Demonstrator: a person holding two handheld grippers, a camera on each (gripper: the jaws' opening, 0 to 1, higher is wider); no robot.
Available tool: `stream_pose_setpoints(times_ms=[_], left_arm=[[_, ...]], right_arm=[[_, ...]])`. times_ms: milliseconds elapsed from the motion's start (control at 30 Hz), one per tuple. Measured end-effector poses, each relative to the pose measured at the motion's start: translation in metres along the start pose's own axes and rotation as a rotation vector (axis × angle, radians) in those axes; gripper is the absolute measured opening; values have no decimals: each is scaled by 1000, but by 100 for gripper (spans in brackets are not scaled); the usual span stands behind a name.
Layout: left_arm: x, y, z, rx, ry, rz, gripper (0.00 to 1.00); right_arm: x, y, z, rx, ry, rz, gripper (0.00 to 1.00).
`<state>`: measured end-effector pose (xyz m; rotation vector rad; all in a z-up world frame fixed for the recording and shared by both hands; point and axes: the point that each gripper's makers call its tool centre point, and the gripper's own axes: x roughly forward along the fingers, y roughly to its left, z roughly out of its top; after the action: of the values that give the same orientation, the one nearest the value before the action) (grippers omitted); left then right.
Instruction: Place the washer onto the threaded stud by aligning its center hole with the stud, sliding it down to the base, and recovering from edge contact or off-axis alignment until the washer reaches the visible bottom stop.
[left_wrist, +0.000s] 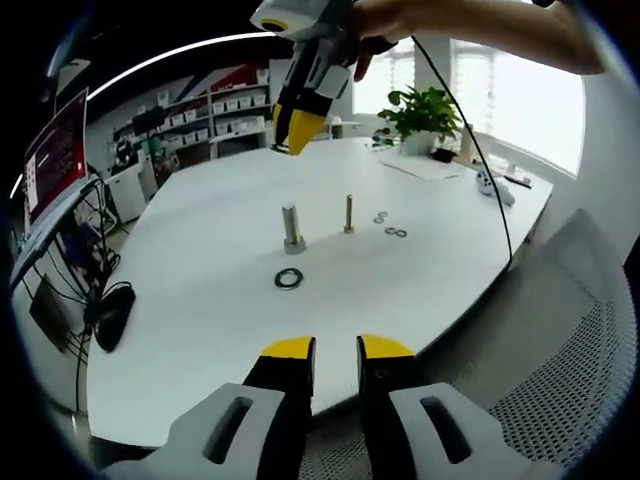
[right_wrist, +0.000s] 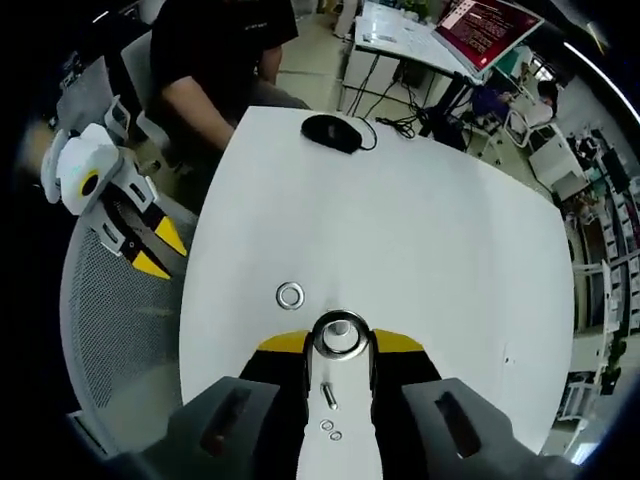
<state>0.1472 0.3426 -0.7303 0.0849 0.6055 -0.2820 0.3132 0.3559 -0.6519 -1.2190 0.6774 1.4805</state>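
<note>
Left hand-held gripper (left_wrist: 335, 352) low at the near counter (left_wrist: 200, 330) edge, jaws parted on nothing, likely parked clear; beyond, dark washer (left_wrist: 289, 278) flat just before the thick threaded stud (left_wrist: 291, 228), not yet threaded on; thinner stud (left_wrist: 348, 214) and spare washers (left_wrist: 390, 226) near behind; above, right hand-held gripper (left_wrist: 296, 135) poised over the studs, grip state impossible to tell; mouse (right_wrist: 331, 131) and cable (left_wrist: 480, 160) well apart, no obstruction.

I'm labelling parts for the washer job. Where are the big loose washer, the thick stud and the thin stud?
big loose washer (left_wrist: 289, 278): left gripper view, on its ring.
thick stud (left_wrist: 290, 224): left gripper view, mid-shaft.
thin stud (left_wrist: 348, 213): left gripper view, mid-shaft.
</note>
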Motion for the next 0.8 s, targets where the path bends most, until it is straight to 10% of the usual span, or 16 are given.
stream_pose_setpoints(times_ms=[800], left_arm=[[9, 13, 5, -20, 13, 30, 7]], right_arm=[[45, -3, -32, -36, 114, 63, 23]])
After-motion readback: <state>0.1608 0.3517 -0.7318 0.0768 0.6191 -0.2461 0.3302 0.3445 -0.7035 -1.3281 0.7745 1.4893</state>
